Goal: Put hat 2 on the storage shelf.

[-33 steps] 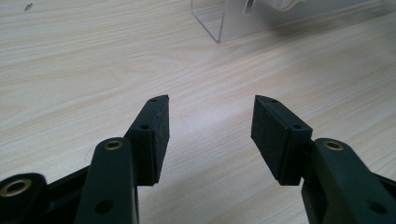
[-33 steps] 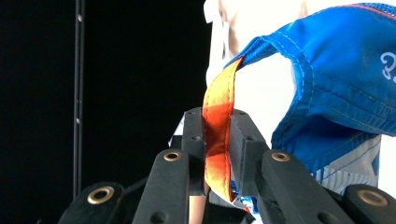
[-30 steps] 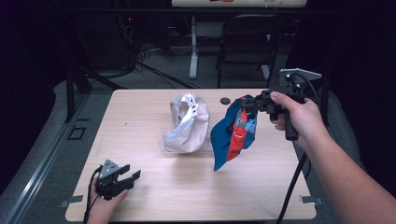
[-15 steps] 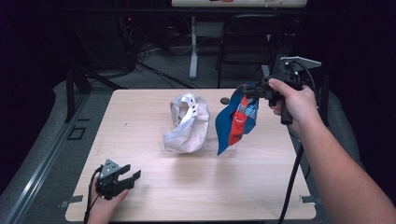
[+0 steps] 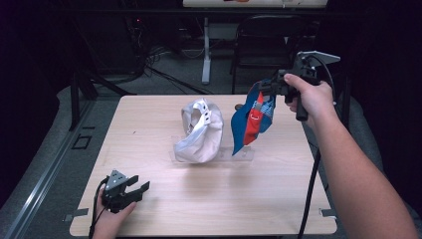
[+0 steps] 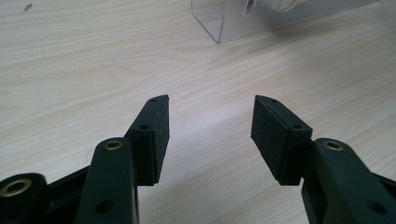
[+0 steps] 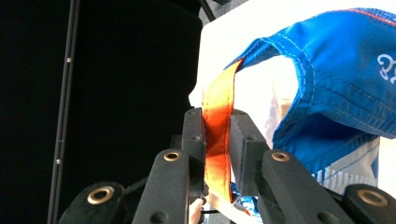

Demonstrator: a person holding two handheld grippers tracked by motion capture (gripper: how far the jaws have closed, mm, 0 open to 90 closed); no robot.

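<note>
My right hand-held gripper (image 7: pixel 215 140): squeezed tight on the blue cap's (image 5: pixel 251 122) orange strap (image 7: pixel 217 135)
My left hand-held gripper (image 6: pixel 210 133): wide open, holding nothing, low over the worktop (image 5: pixel 149 129)

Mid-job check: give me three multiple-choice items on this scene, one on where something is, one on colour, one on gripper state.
1. Where does the white cap sit?
A. on the clear stand
B. on the floor
C. in the left gripper

2. What colour is the strap pinched by the right gripper?
A. green
B. orange
C. black

3. How is the left gripper?
A. shut on cloth
B. shut, empty
C. open, empty

Answers: 1 A, it rests on the clear stand. 2 B, orange between the jaws. 3 C, bare table shows between them.
</note>
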